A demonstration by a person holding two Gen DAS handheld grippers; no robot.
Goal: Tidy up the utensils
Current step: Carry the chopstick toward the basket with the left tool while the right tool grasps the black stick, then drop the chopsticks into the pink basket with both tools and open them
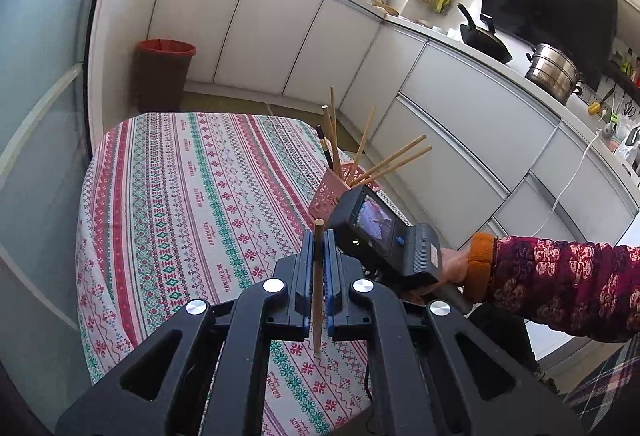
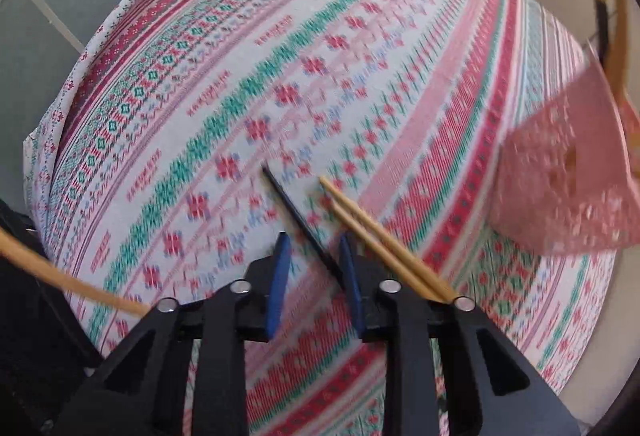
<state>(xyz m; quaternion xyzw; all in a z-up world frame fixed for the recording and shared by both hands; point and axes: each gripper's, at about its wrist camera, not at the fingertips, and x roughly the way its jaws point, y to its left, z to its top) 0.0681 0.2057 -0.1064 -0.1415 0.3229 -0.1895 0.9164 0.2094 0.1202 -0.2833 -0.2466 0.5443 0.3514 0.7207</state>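
Observation:
My left gripper [image 1: 319, 236] is shut on a wooden chopstick [image 1: 317, 288] that stands upright between its pads, above the patterned tablecloth [image 1: 192, 203]. A pink perforated basket [image 1: 332, 191] holds several chopsticks near the table's right edge. The right gripper's body [image 1: 384, 236] shows beside the basket. In the right wrist view my right gripper [image 2: 314, 240] is open over a black chopstick [image 2: 300, 220] lying on the cloth. Two wooden chopsticks [image 2: 376, 236] lie just right of it. The pink basket [image 2: 568, 179] is at the right, blurred.
White kitchen cabinets [image 1: 280, 23] and a counter with a wok [image 1: 484, 39] and steel pot [image 1: 554, 71] run behind the table. A red-lined bin [image 1: 162, 73] stands on the floor at the far left corner. A glass panel [image 1: 36, 115] is to the left.

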